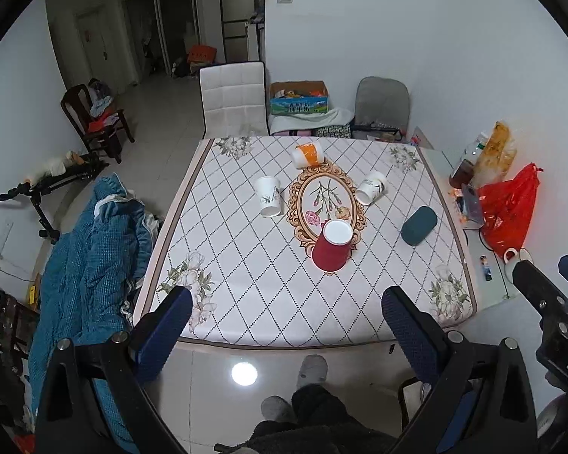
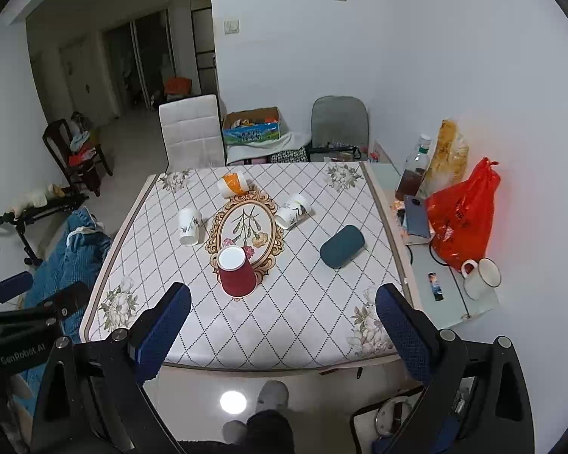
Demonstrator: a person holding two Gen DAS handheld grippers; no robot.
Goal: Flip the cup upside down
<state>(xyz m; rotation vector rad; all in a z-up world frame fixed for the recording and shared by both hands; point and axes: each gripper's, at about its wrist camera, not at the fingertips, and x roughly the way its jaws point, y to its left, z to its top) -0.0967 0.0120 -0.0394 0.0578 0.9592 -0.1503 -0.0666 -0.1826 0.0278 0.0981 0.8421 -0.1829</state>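
A red cup (image 1: 331, 246) stands upside down at the 6 o'clock end of the tablecloth's oval medallion (image 1: 326, 204), with 3 paper cups and a teal cup (image 1: 419, 225) lying around it. Both the left gripper (image 1: 287, 312) and right gripper (image 2: 283, 312) hang wide apart, holding nothing. Only the right wrist view shows the whole white mug (image 2: 481, 278) at 3 o'clock.
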